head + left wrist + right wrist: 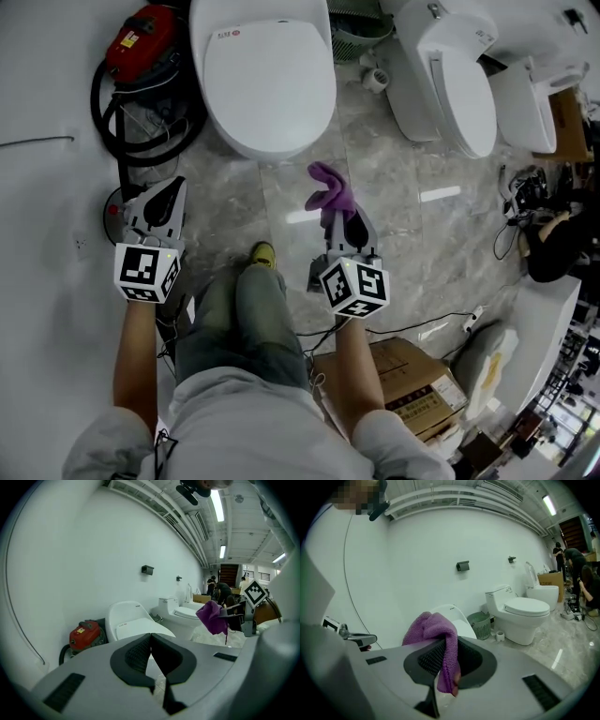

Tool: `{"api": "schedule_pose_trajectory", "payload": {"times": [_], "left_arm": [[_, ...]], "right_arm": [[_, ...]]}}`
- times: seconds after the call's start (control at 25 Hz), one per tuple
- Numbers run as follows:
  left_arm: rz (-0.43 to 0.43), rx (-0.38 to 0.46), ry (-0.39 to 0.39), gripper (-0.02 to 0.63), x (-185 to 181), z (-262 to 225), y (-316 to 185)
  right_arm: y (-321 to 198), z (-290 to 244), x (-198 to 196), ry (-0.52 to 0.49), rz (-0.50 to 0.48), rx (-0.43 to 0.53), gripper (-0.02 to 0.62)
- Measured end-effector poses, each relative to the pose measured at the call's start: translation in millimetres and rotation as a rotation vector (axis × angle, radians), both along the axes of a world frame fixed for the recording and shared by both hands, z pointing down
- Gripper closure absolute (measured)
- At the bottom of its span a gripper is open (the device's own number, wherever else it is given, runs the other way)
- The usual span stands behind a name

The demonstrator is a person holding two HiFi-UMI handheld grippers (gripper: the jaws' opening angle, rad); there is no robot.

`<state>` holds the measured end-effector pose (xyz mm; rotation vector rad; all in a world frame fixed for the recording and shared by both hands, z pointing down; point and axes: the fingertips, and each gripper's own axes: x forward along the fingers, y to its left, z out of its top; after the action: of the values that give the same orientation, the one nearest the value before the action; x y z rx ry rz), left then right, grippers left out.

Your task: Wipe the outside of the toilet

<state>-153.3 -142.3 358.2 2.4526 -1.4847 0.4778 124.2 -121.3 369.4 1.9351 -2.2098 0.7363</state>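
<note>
Scene: a person, seen from above, stands on a marble floor (403,234) with a claw in each hand, facing a white wall.
Toilet (267,80): white, lid down, straight ahead against the wall.
Cloth (330,192): purple. It is bunched above the right claw's tips with a tail hanging between them, held in the air short of the toilet's front and not touching it.
Right claw (342,217): clenched on the cloth.
Left claw (173,187): jaws pressed together with nothing between them, held off to the left, apart from the toilet.
How the cloth handles: soft, light and limp, by the look of its folds. It is best gripped at a gathered middle, as now, so a thick pad sticks out to meet the porcelain.
How the toilet handles: it looks hard, smooth and glazed, probably slippery, and it is fixed in place. It is a thing to press against, not to grasp. The hinged lid may shift under a push.
Progress: wiping seems not yet begun.
Nearby: a red vacuum (141,42) is left of the toilet and a second toilet (450,80) is to the right. A green basket (361,37) sits between the two toilets.
</note>
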Motion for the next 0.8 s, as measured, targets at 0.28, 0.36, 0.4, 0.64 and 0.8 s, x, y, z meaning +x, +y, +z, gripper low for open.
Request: {"api": "schedule_pose_trajectory", "payload": {"times": [0.28,0.36,0.4,0.64,0.8], "left_arm": [[-0.023,-0.006,0.011,0.589,3,74,-10],[-0.029,-0.003,0.015,0.589,3,93,-13],[-0.031,0.0,0.016,0.589,3,102,-14],[-0.038,0.025,0.018,0.589,5,152,-23],[-0.034,0.041,0.019,0.589,9,183,-26]], "right_arm": [[-15,67,3,-0.01,-0.015,0.01,0.532],[-19,84,4,-0.026,-0.011,0.013,0.532],[-21,91,6,-0.04,-0.003,0.014,0.532],[-33,130,14,-0.083,0.009,0.061,0.532],[-36,160,21,-0.076,0.021,0.082,0.532]]}}
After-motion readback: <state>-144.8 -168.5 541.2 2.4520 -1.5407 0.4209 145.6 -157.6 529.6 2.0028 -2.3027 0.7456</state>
